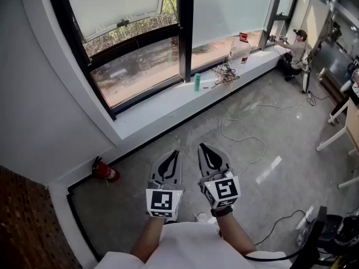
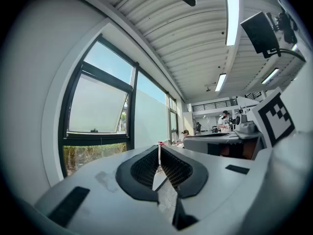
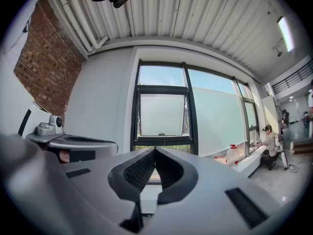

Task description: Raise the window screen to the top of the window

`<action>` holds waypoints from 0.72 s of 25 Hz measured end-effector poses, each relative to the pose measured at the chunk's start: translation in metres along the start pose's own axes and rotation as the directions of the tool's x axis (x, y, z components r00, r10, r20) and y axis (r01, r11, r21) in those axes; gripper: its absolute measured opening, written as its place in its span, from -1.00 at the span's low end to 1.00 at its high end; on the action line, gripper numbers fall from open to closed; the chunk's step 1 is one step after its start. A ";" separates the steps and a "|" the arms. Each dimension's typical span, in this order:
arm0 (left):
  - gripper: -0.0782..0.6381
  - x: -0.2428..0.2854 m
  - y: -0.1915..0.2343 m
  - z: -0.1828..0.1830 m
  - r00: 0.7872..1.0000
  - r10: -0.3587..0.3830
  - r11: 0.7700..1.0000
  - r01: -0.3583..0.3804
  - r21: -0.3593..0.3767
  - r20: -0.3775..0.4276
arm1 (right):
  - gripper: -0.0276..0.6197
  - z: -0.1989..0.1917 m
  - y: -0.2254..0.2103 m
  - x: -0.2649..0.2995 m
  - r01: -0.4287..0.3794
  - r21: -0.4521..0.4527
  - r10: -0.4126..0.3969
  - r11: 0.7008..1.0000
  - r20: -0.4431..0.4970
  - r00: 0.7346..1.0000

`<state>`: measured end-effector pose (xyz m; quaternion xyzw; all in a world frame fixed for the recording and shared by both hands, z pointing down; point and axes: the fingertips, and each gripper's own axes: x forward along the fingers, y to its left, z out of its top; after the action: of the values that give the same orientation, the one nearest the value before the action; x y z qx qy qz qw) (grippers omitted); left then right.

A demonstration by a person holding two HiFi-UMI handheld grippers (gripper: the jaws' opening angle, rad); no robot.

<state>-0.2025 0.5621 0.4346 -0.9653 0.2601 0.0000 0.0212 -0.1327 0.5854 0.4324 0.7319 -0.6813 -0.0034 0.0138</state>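
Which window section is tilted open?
The upper left window, swung outward at its bottom edge; the wide pane to its right sits flat.

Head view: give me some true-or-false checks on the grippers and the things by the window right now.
1. The left gripper and the right gripper are both shut and empty. True.
2. The left gripper touches the window. False: it is held over the floor, well short of the window.
3. A red fire extinguisher lies on the floor by the wall. True.
4. The green bottle stands on the floor. False: it stands on the sill.
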 end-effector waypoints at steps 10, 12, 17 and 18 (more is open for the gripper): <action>-0.74 -0.002 -0.020 -0.005 0.996 0.088 0.995 -0.087 -0.044 0.008 | -0.95 -0.009 -0.019 -0.027 -0.061 0.038 0.061 0.997 -0.001 0.998; -0.74 -0.001 -0.026 -0.008 0.995 0.098 0.994 -0.098 -0.045 0.007 | -0.95 -0.014 -0.026 -0.032 -0.070 0.048 0.070 0.996 -0.002 0.998; -0.74 0.007 -0.049 -0.007 0.994 0.112 0.992 -0.111 -0.055 0.006 | -0.95 -0.013 -0.050 -0.050 -0.093 0.057 0.094 0.994 -0.007 0.996; -0.74 0.008 -0.056 -0.008 0.993 0.114 0.992 -0.114 -0.055 0.003 | -0.95 -0.014 -0.055 -0.056 -0.094 0.060 0.095 0.994 -0.006 0.995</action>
<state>-0.1681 0.6061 0.4448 -0.9491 0.3146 0.0113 -0.0042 -0.0811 0.6452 0.4444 0.6989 -0.7149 0.0209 -0.0049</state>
